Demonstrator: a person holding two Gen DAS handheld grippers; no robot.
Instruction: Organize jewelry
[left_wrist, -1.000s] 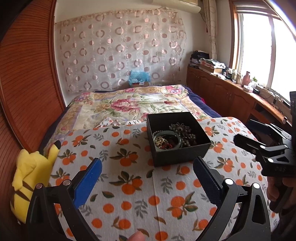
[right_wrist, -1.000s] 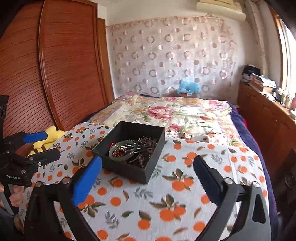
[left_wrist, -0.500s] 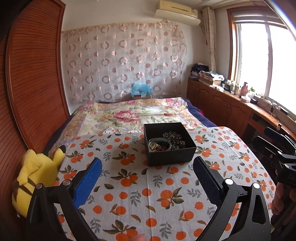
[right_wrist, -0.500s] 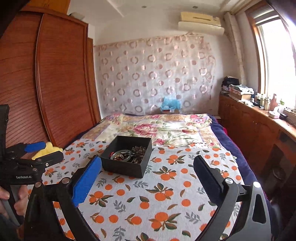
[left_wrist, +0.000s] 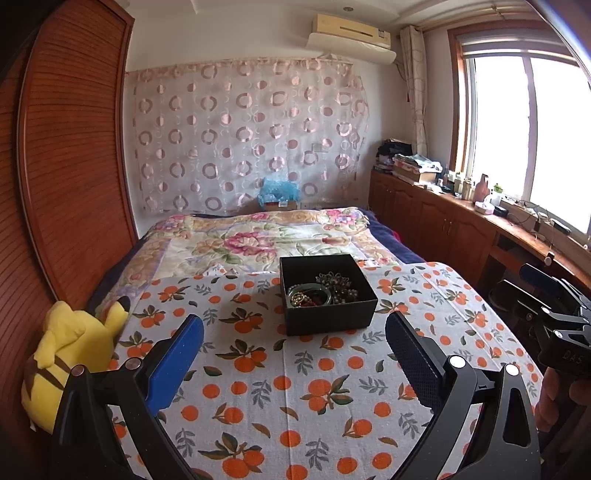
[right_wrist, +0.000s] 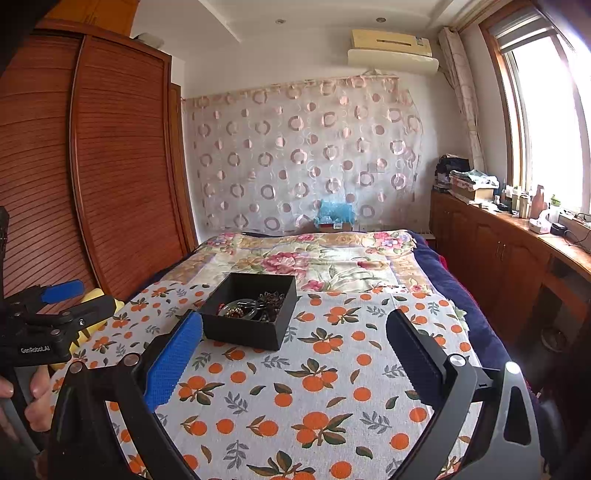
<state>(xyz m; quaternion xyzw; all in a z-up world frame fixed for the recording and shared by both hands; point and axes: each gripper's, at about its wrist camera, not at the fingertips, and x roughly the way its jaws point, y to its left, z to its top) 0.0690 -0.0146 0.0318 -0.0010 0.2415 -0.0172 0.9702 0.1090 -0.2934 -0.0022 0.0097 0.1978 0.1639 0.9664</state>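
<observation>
Orange-printed cloth (left_wrist: 295, 387), one black box (left_wrist: 327, 295) of jewelry, both grippers empty above it.

From the left: a yellow plush toy (left_wrist: 70, 354) sits at the cloth's left edge; the left gripper (left_wrist: 293, 343) hangs above the near cloth with its jaws spread wide and nothing between them. Beyond it, near the cloth's far edge and a little right of centre in the left view, stands the open-topped box. Inside lie a greenish bangle (left_wrist: 308, 293) ringing some red and gold beads, with a tangle of dark beaded pieces (left_wrist: 338, 286) beside it. To the right, the right gripper (right_wrist: 293, 345) is likewise spread and empty. No jewelry lies on the cloth, so the gathering looks done; whether anything is left cannot be told.
</observation>
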